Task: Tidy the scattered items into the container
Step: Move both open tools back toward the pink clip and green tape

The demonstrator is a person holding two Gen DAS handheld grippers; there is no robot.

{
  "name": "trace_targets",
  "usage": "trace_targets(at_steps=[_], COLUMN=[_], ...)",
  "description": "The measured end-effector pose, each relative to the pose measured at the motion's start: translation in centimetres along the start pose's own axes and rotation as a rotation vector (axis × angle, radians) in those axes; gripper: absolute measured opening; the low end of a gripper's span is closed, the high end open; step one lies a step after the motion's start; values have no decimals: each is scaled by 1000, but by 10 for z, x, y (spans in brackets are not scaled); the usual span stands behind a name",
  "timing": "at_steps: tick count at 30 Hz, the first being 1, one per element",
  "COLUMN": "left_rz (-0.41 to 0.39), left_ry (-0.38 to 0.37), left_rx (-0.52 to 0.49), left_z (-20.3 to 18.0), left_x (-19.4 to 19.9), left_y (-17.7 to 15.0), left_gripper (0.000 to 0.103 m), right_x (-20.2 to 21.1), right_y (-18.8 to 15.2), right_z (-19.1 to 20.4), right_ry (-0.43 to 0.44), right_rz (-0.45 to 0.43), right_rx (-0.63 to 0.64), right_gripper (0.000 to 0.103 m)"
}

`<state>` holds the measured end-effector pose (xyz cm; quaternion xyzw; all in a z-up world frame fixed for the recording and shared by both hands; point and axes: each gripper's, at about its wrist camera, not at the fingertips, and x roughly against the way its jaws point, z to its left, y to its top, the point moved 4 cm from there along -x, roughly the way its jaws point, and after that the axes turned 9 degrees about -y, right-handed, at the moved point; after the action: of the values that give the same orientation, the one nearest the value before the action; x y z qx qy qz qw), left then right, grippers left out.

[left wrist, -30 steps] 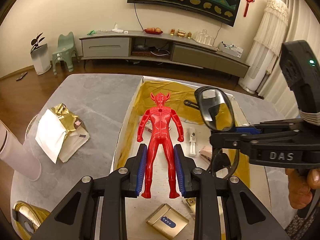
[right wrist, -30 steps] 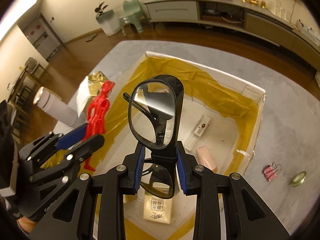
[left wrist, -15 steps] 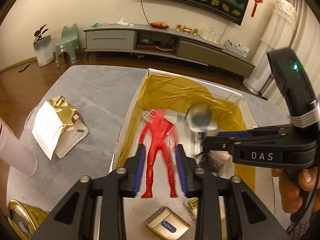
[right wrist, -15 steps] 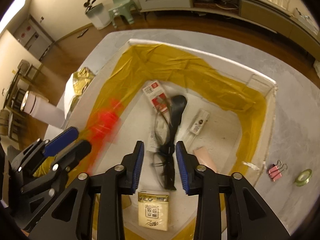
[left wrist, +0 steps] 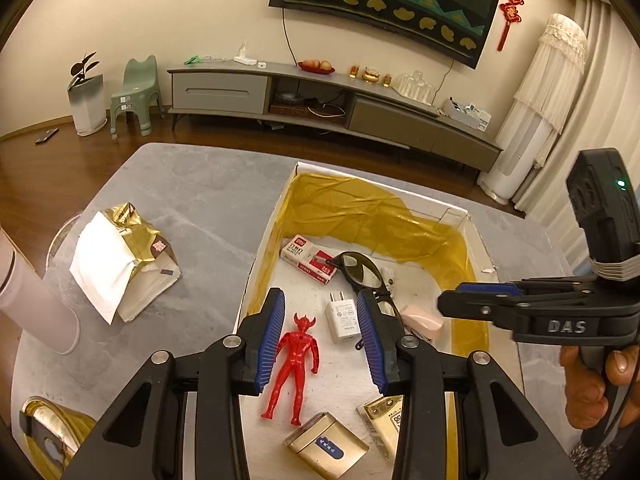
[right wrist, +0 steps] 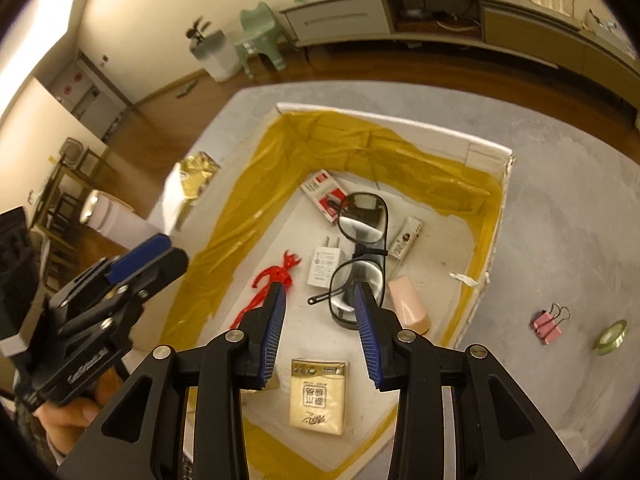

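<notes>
A white box (left wrist: 456,210) (right wrist: 490,145) lined with gold foil sits on the grey table. Inside it lie a red toy figure (left wrist: 295,364) (right wrist: 267,289) and black glasses (left wrist: 362,274) (right wrist: 360,240), among other small items. My left gripper (left wrist: 322,338) hovers open above the figure, holding nothing. My right gripper (right wrist: 320,334) is open over the box floor, just short of the glasses, and it also shows from the side in the left wrist view at the right gripper (left wrist: 468,300). A pink binder clip (right wrist: 547,325) and a green tape roll (right wrist: 612,332) lie on the table right of the box.
The box also holds a white charger (right wrist: 325,267), a red-and-white packet (right wrist: 325,196), a pink block (right wrist: 410,306), a tissue pack (right wrist: 319,396) and a gold tin (left wrist: 326,446). A gold-and-white wrapper (left wrist: 124,260) and a pale cylinder (left wrist: 36,312) sit left of the box.
Both grippers have opened. The red figure fell from the left gripper and the glasses fell from the right gripper; both now lie on the box floor.
</notes>
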<state>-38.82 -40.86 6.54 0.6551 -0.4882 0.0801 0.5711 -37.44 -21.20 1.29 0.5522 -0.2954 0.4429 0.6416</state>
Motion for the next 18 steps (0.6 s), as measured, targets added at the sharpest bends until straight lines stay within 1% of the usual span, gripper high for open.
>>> trace_targets(at_steps=[4,8,13,18], left_rz=[-2,-10,-25,-32], left_ry=[-4,-8,-22,-31], left_rx=[-13,-29,-48,-76], left_z=[-4,-11,-21,-37], left_x=[3,6,12,17], left_y=[0,-1,-2,-5], left_gripper=[40,40,40,40], right_x=[22,48,70,85], right_y=[-8,-23,-41,-54], right_z=[3,5,1,-7], right_ry=[52,93,146,198], right_rz=[-72,-152,-208,-245], right_rx=[36,84,109,105], right_gripper=[38,38,38,38])
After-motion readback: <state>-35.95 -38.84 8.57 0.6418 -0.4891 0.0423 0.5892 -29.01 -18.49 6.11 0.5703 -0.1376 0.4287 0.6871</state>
